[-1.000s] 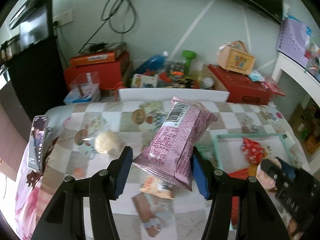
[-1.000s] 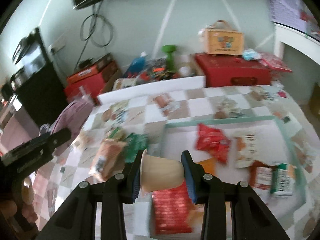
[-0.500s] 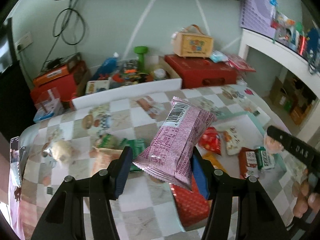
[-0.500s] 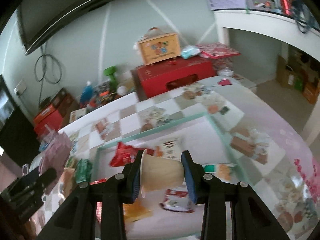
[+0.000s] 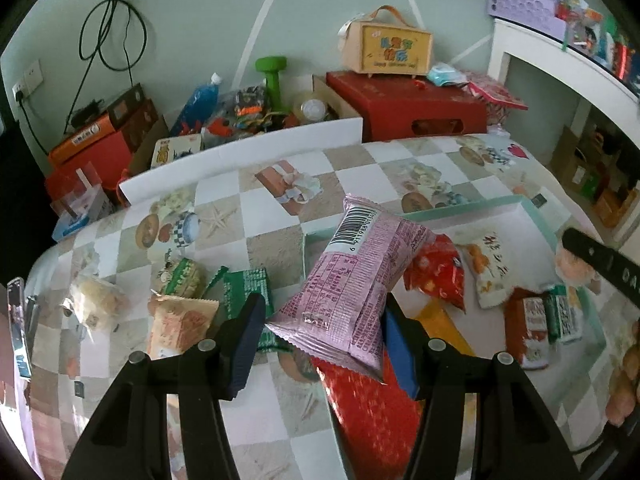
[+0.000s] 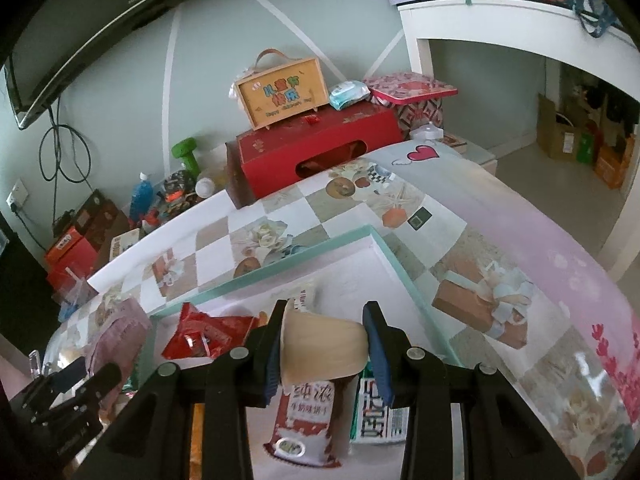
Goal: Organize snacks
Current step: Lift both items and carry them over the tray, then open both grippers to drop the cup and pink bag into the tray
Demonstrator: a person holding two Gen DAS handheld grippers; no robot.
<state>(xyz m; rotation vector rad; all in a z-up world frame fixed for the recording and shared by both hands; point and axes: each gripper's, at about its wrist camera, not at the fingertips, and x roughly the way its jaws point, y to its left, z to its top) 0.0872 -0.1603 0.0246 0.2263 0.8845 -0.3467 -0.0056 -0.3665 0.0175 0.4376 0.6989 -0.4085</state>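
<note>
My left gripper (image 5: 322, 338) is shut on a pink snack packet (image 5: 356, 284), held over the left edge of a shallow white tray with a teal rim (image 5: 460, 210). In the right wrist view my right gripper (image 6: 325, 350) is shut on a beige pudding cup (image 6: 324, 350) lying sideways, above the same tray (image 6: 390, 252). Inside the tray lie a red packet (image 5: 436, 276), a white packet (image 5: 490, 268), a red-and-white milk biscuit packet (image 6: 304, 416) and a green-and-white packet (image 6: 378, 412). Left of the tray sit green packets (image 5: 244, 288), an orange packet (image 5: 180, 324) and a clear-wrapped bun (image 5: 98, 300).
The checked tablecloth (image 5: 224, 216) covers the table. Behind its far edge stand a red box (image 5: 404, 104), a yellow carry box (image 5: 390, 50), a green dumbbell (image 5: 274, 76) and assorted clutter. A phone (image 5: 18, 324) lies at the left edge. A white shelf (image 6: 520, 32) stands to the right.
Both grippers have swung to the right across the table, from the loose snacks to over the tray, each keeping its grip. The pink packet and the cup moved with them.
</note>
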